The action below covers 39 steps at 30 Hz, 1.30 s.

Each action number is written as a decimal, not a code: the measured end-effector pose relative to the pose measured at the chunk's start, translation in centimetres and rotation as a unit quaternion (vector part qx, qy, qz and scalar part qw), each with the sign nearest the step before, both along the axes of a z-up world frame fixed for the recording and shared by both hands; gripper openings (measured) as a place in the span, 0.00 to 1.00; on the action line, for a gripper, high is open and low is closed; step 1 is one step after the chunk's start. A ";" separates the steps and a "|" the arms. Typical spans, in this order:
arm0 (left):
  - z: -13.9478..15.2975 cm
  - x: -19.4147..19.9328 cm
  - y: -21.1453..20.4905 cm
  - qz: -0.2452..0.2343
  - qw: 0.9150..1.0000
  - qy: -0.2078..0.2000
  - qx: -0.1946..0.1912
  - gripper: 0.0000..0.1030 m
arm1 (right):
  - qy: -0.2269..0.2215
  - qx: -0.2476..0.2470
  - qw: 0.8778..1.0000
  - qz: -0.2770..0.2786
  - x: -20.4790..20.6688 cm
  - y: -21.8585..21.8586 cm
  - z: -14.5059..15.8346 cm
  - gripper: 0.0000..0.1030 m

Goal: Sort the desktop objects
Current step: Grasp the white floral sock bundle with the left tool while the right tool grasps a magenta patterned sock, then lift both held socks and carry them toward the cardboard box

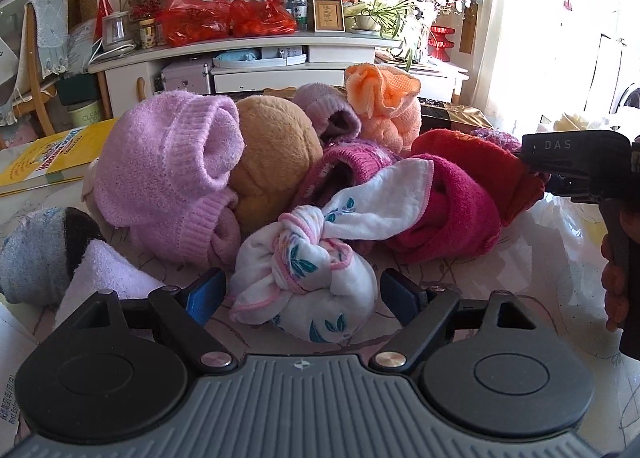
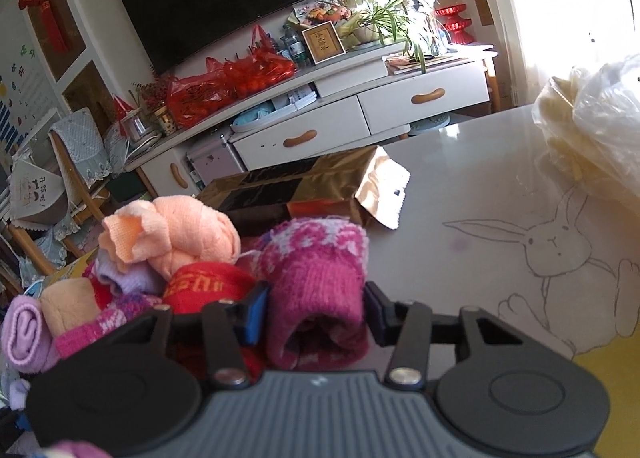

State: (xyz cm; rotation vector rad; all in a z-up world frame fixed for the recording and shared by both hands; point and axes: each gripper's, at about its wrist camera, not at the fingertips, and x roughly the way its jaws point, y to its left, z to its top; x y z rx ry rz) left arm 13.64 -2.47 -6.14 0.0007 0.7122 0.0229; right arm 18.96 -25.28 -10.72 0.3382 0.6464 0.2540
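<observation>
A heap of rolled sock bundles lies on the table. In the left wrist view a white bundle with a floral print (image 1: pixel 308 278) sits between the fingers of my left gripper (image 1: pixel 304 294), which stands open around it. Behind it are a fluffy pink bundle (image 1: pixel 168 177), a tan one (image 1: pixel 272 161), an orange one (image 1: pixel 380 105) and a fuchsia one (image 1: pixel 452 209). In the right wrist view my right gripper (image 2: pixel 316 310) is shut on a magenta knit roll (image 2: pixel 316 282), its pads pressing both sides. A red bundle (image 2: pixel 208 286) lies just left of it.
A gold and black packet (image 2: pixel 304 181) lies behind the heap. A filled plastic bag (image 2: pixel 592 137) stands at the table's right, above the rabbit-print tabletop (image 2: pixel 480 185). A yellow booklet (image 1: pixel 52 157) and a grey-blue sock (image 1: pixel 36 254) lie left. A white TV cabinet (image 2: pixel 360 117) stands beyond.
</observation>
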 end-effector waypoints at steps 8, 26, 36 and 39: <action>-0.3 -0.1 0.0 0.005 1.000 -0.006 -0.013 0.80 | -0.030 0.000 0.999 -0.028 -1.5 -0.8 1.0 0.44; 3.0 -4.3 -1.1 -0.004 0.999 -0.047 0.000 0.80 | -0.059 0.004 0.998 -0.037 -6.5 -0.7 3.2 0.44; 6.4 -7.6 -1.4 -0.024 0.997 -0.076 0.016 0.80 | -0.070 -0.014 0.997 -0.020 -9.7 0.9 4.3 0.44; 7.3 -9.1 -1.1 -0.031 0.997 -0.072 0.012 0.80 | -0.070 -0.015 0.997 -0.012 -10.7 1.4 4.6 0.44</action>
